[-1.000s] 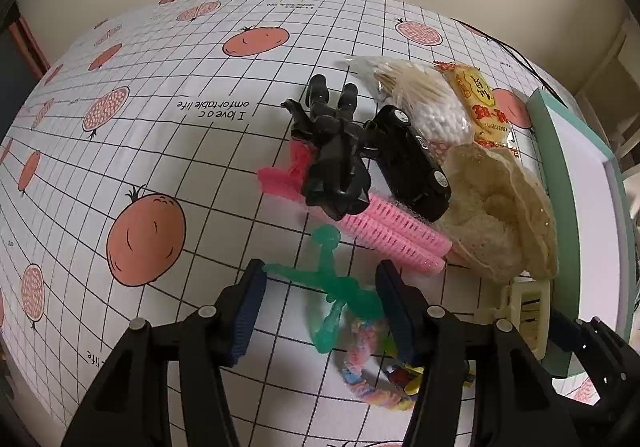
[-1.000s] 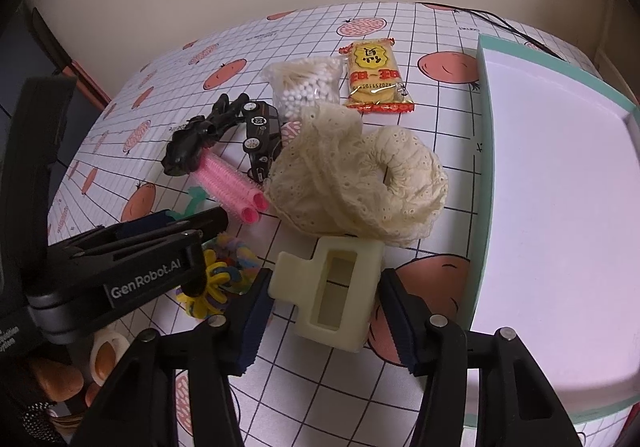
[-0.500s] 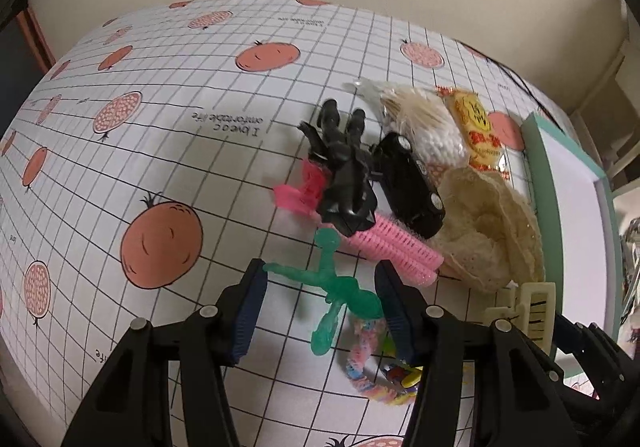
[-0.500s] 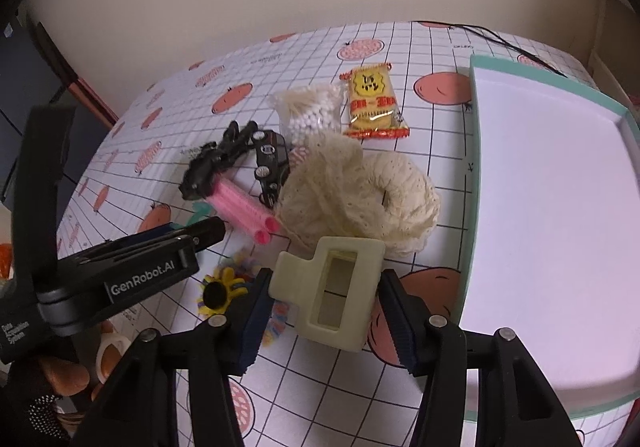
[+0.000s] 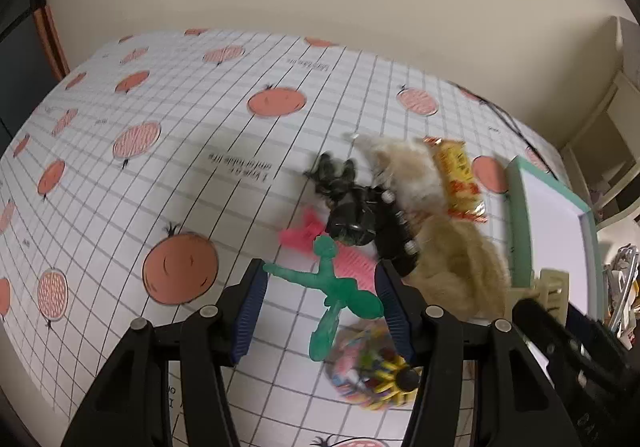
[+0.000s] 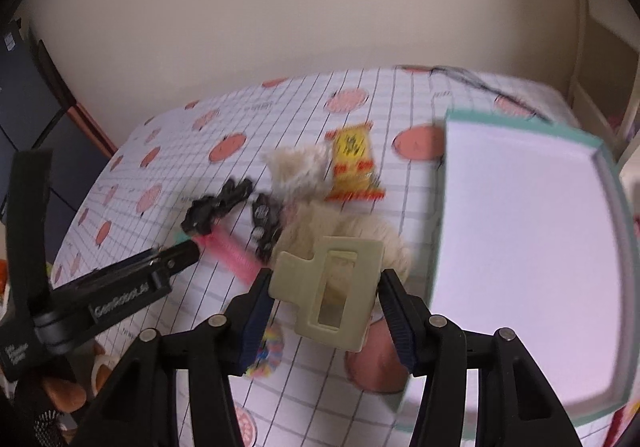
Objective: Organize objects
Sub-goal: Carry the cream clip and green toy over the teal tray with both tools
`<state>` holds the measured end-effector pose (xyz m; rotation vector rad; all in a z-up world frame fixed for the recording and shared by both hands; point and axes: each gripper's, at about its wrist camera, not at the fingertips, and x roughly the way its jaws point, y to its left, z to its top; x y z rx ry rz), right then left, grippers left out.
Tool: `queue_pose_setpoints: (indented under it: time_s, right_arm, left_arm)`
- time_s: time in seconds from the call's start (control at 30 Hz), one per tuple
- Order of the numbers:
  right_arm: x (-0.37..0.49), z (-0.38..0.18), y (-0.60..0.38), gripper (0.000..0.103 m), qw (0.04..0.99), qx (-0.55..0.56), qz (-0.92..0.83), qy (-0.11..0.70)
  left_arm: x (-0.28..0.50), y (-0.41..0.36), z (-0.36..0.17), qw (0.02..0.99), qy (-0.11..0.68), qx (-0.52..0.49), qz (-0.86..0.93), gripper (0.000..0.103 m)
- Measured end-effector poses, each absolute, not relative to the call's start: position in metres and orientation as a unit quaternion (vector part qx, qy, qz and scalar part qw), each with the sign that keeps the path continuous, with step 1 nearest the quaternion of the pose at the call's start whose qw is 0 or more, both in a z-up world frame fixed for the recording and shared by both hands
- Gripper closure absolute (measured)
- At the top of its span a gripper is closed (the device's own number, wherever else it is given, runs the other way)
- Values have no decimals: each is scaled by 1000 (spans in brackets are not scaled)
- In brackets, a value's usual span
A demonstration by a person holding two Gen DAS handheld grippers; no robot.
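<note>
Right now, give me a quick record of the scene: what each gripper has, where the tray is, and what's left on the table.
left gripper: closed on the green toy figure, lifted off the table
right gripper: closed on the cream hair claw clip, held in the air
tray: green rim, white inside, nothing in it, on the table's right side
pile on table: black toy car, pink hair roller, cream lace fabric, yellow snack packet, colourful hair ties
image quality: motion blur in both views

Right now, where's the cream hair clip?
Right wrist view: cream hair clip is held in the right hand-held gripper, lifted, beside the teal tray.
</note>
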<state>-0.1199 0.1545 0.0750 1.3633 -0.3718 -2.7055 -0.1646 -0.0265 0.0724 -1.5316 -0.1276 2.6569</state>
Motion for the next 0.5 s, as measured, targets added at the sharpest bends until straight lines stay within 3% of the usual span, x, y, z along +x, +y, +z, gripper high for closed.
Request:
queue_pose_setpoints:
  time_s: [0.23,0.5]
  right_arm:
    - [-129,103,172,47,-3,410,-908,-90]
    - [-143,117,209,47,-35,383,-914,-127]
  left_arm:
    - [-169,3,105,53,-33,-462,885,45]
    - [-180,45,127,91,-56,-444,890,45]
